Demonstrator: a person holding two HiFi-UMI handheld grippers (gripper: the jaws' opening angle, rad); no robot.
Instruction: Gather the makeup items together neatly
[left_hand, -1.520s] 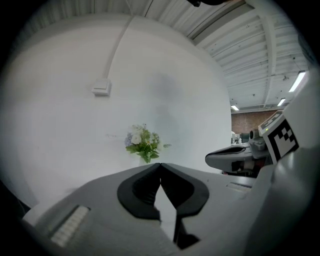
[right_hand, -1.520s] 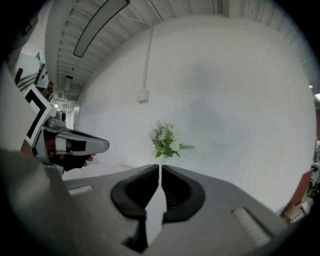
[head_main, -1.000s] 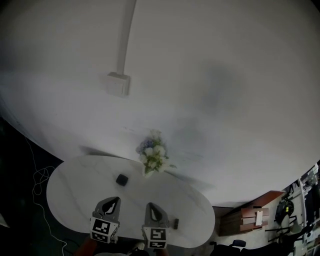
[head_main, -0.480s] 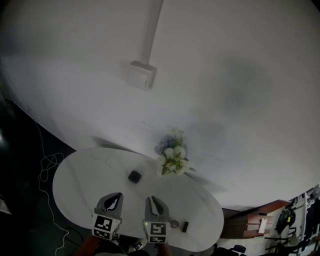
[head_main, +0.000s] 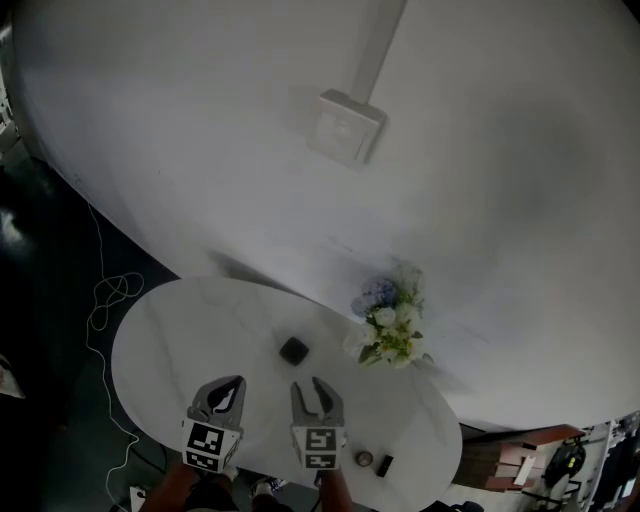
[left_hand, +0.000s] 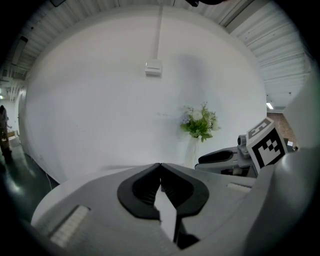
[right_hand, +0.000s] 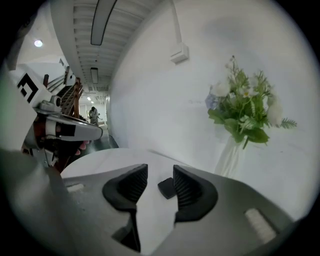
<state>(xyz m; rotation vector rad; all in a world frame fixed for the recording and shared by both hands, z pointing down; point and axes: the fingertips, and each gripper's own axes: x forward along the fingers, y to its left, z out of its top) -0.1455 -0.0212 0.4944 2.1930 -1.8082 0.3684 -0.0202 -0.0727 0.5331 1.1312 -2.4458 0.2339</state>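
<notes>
**Gathering not yet begun**

Nothing is gathered yet; the black square compact (head_main: 293, 350) lies mid-way across the white oval counter (head_main: 160, 340), well apart from the small round pot (head_main: 365, 459) and small black oblong case (head_main: 384, 464) touching at its 4 o'clock edge; the case's long axis seems to run 12 to 6; the compact has none. The left hand-held gripper (head_main: 236, 382) is closed and empty; the right hand-held gripper (head_main: 310, 385) has just been opening, now half-spread and empty, with the compact ahead at 12 o'clock.

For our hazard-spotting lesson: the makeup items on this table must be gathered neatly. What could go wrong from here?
1. The right hand-held gripper, whose jaws have just been opening with nothing between them, could shove the flat black compact into the vase of flowers and tip it.
2. The small round item and small black item sit near the edge of the table; a nudge might knock them off.
</notes>
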